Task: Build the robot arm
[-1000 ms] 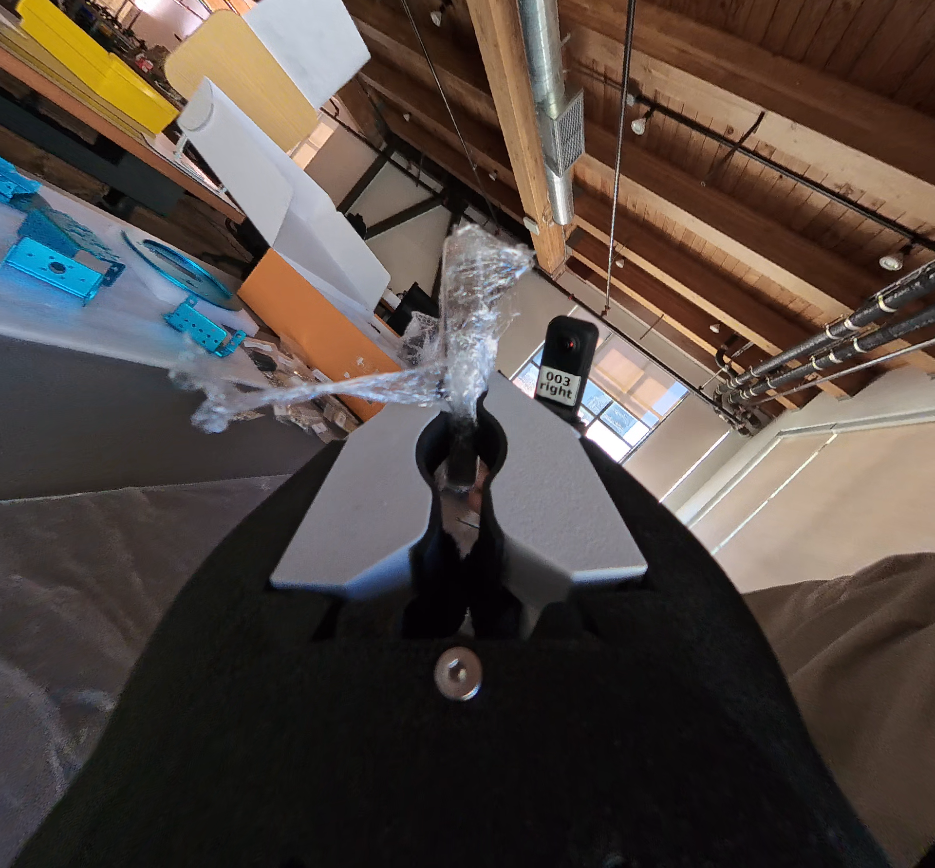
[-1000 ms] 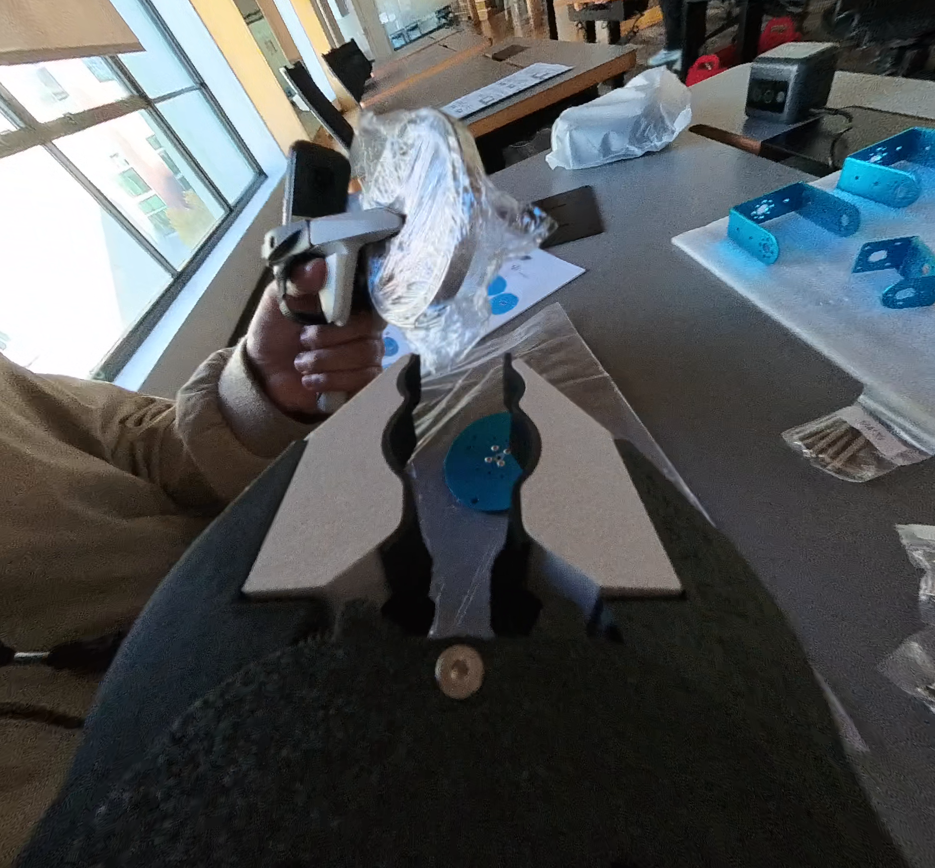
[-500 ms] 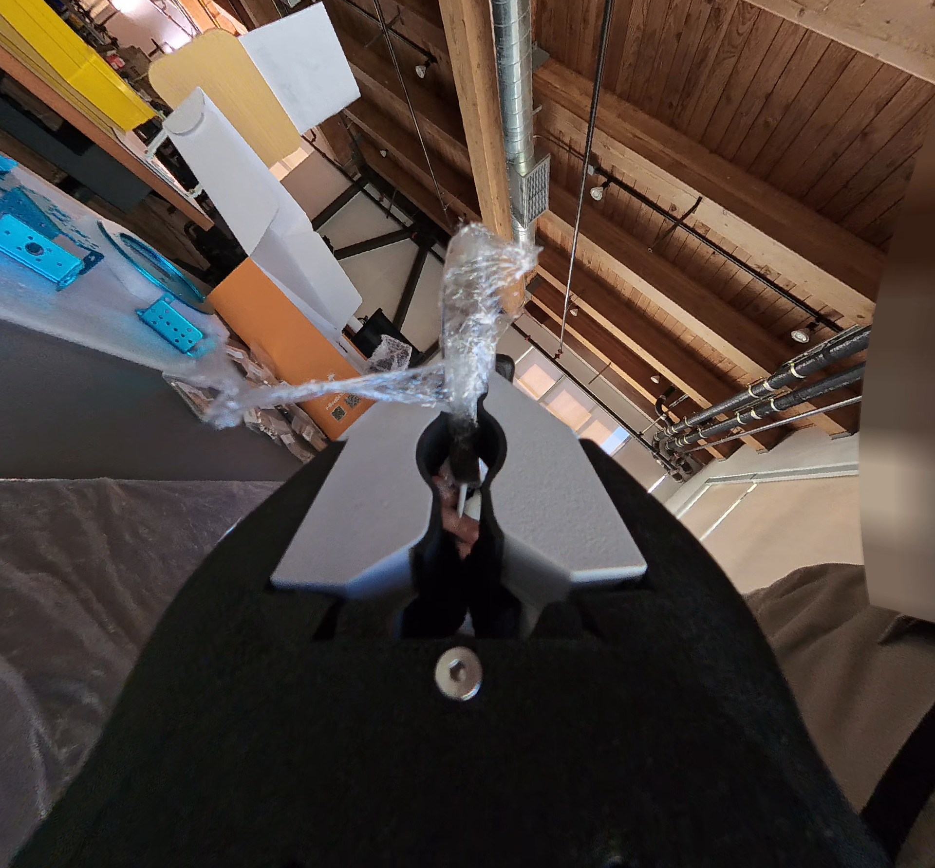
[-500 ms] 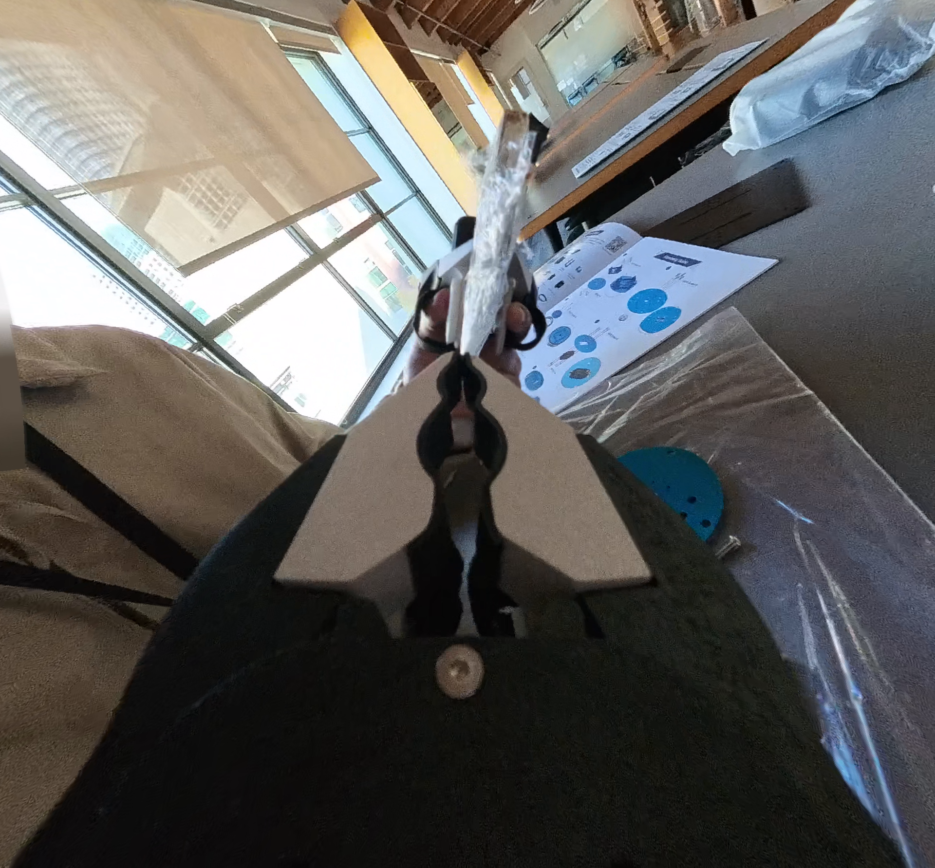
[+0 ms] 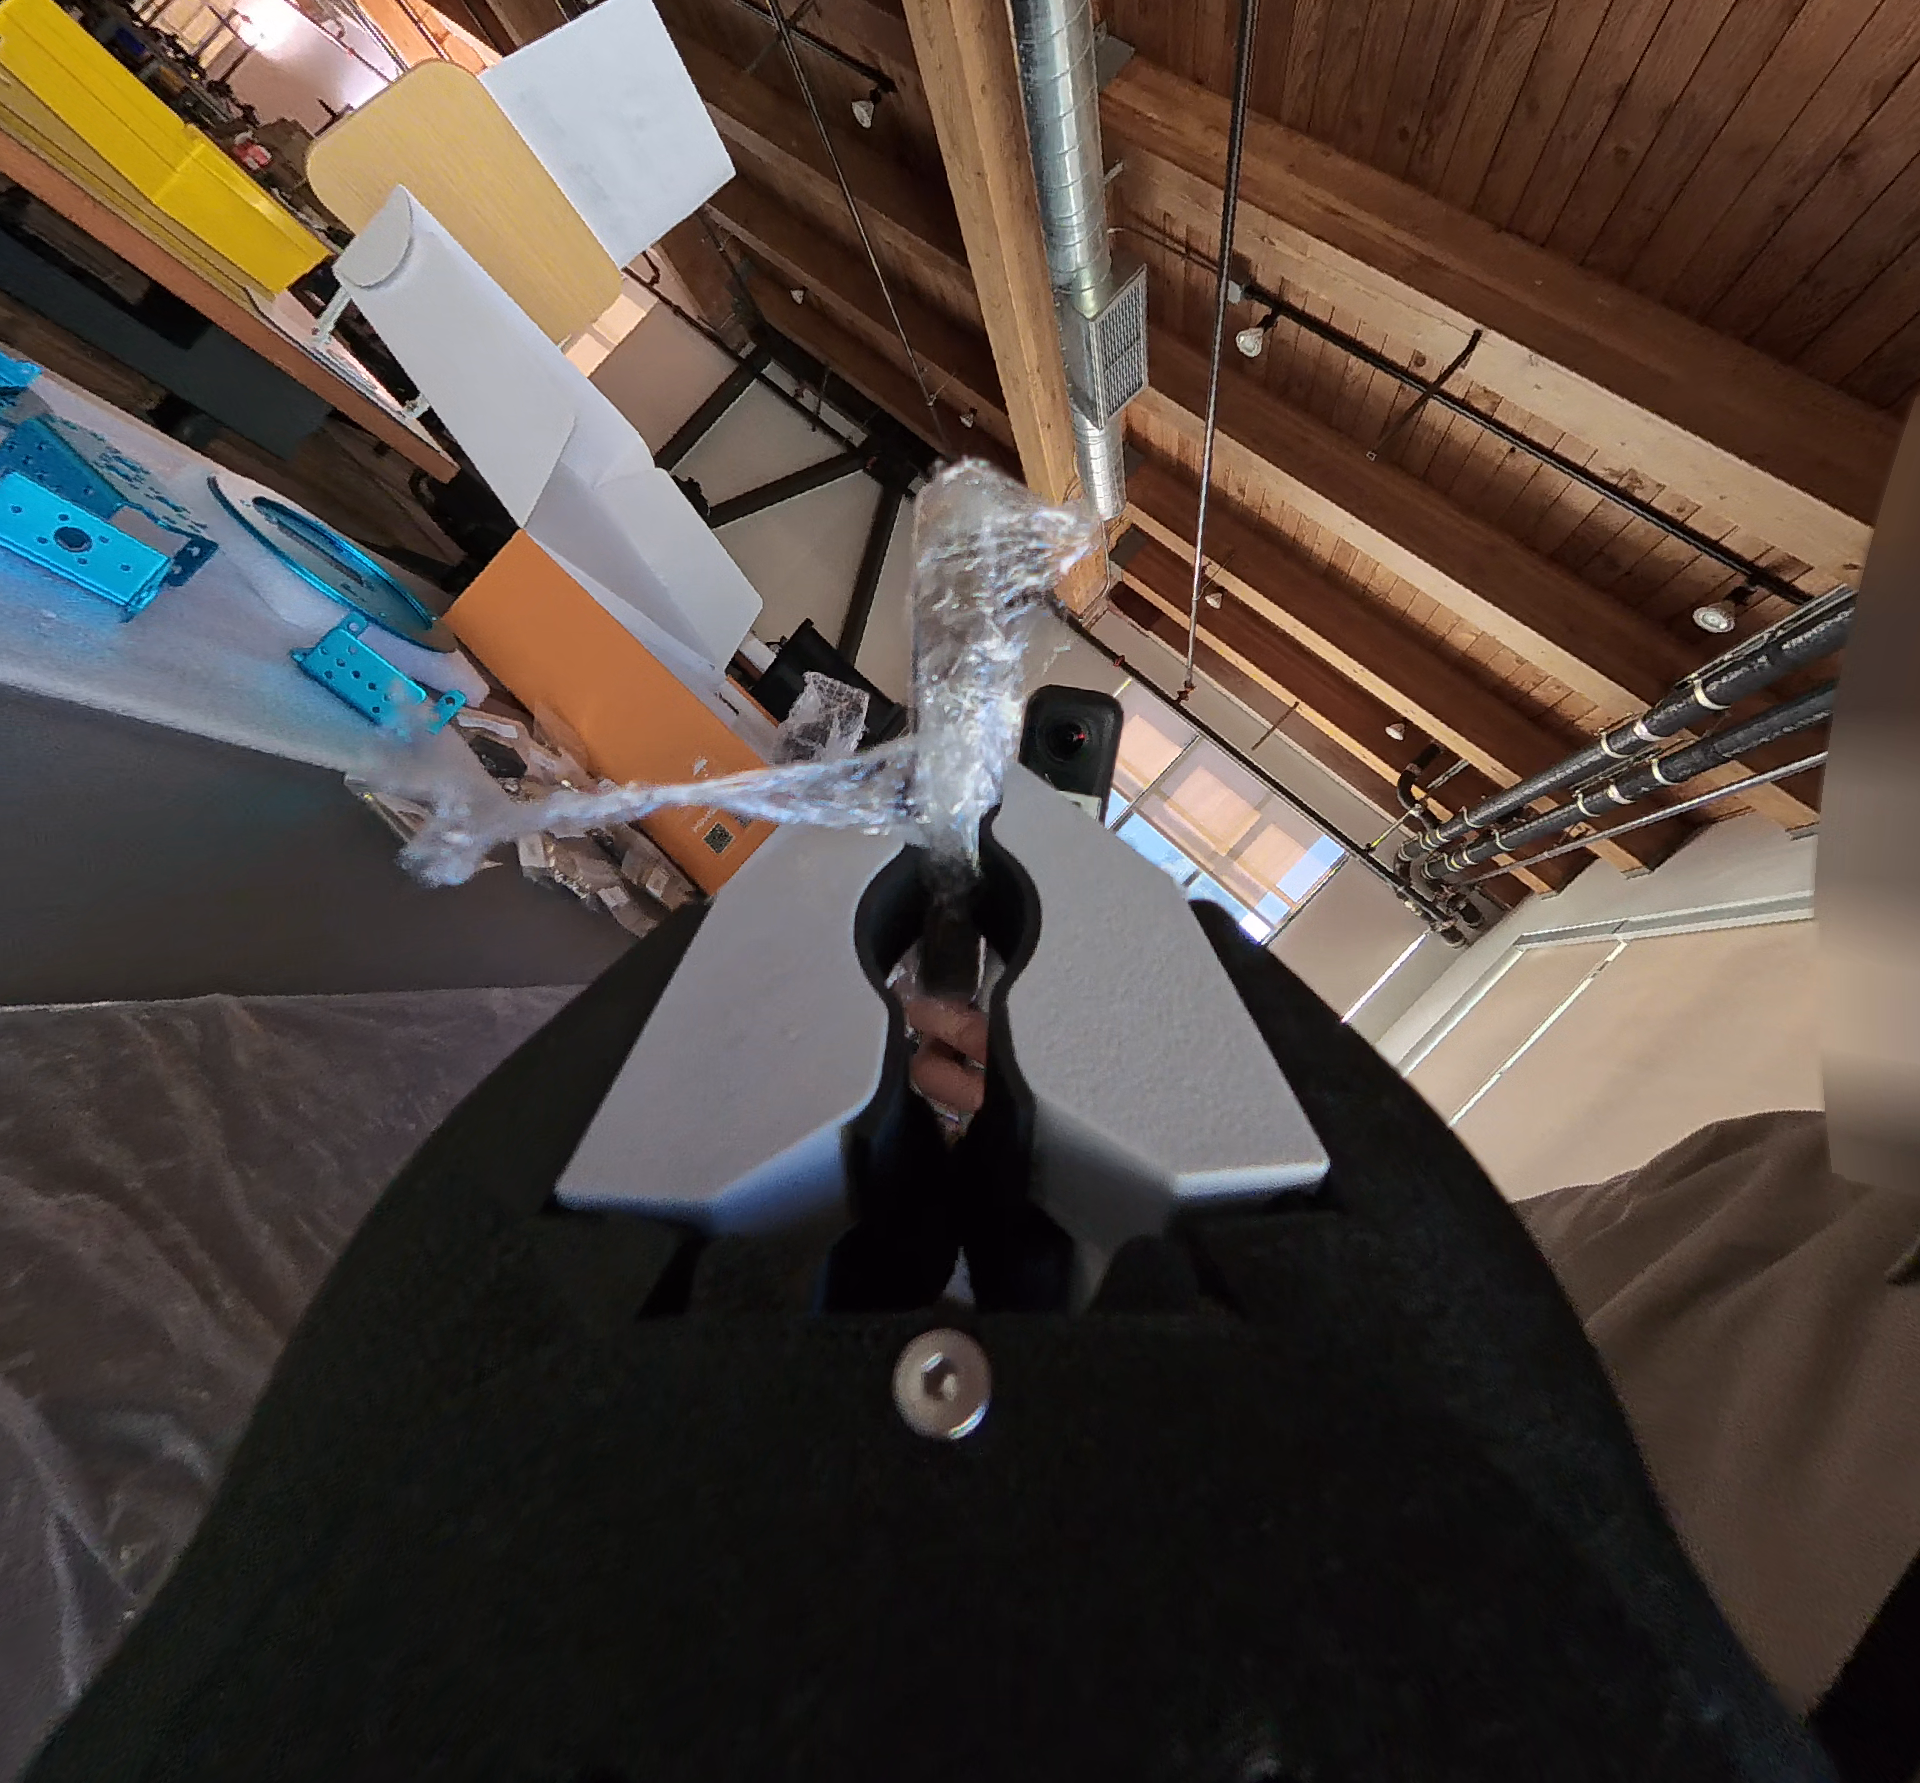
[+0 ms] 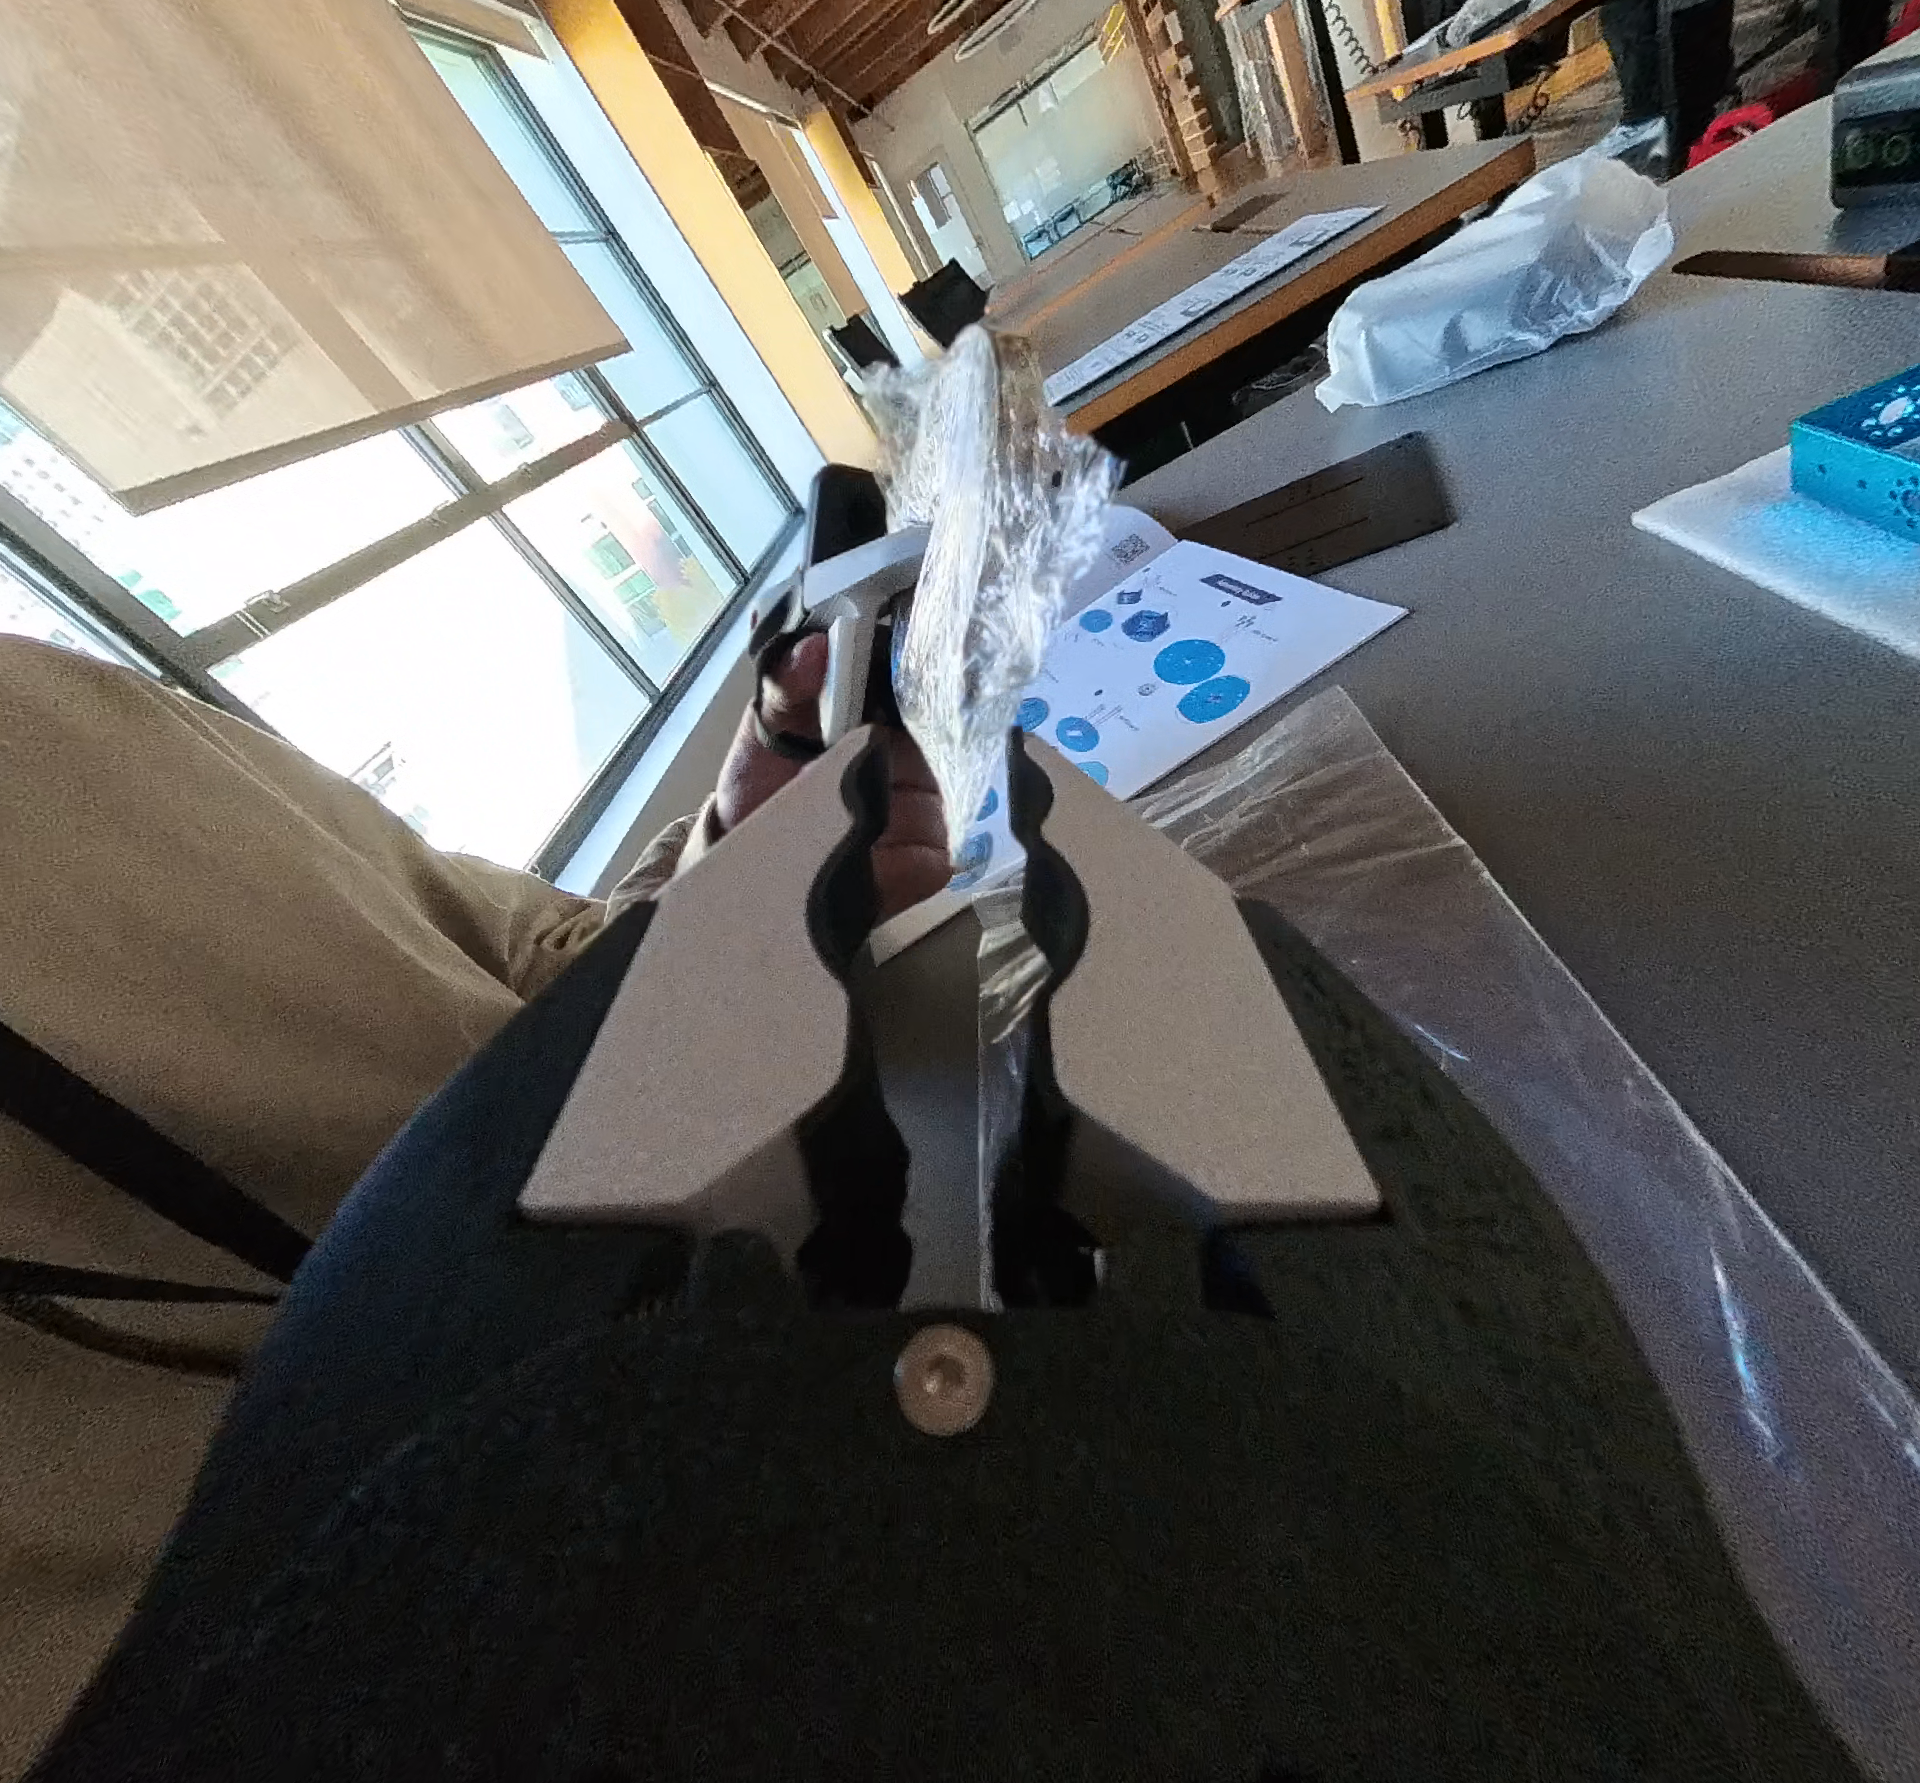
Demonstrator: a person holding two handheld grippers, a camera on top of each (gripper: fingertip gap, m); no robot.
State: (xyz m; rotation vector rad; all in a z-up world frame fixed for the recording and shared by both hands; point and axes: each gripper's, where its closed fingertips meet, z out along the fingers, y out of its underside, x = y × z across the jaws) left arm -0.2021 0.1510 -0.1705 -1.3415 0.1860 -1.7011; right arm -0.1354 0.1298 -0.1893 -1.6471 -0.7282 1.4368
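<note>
My left gripper [image 5: 982, 824] is shut on a flat round part wrapped in clear plastic film [image 5: 966, 632], held edge-on and raised above the table. A twisted strand of the film [image 5: 644, 803] trails off to the left. In the right wrist view a hand holds the left gripper [image 6: 857, 616] with the wrapped part [image 6: 977, 559] standing up from it. My right gripper [image 6: 940, 757] is open, and the film's lower tail [image 6: 971, 793] hangs loose between its fingertips. The right gripper's camera [image 5: 1070, 736] shows just behind the part.
A grey table [image 6: 1662, 777] carries a clear plastic bag [image 6: 1351, 902], a printed sheet with blue figures [image 6: 1205, 653], a black plate [image 6: 1320, 507], a white bag [image 6: 1507, 289] and blue metal brackets on white foam [image 5: 94, 528]. Small parts bags [image 5: 582, 860] lie beside an orange box [image 5: 592, 684].
My right gripper was shut at the film half a second ago and is open now. My left gripper has kept its hold and tilted slightly. The film strand still sticks out left.
</note>
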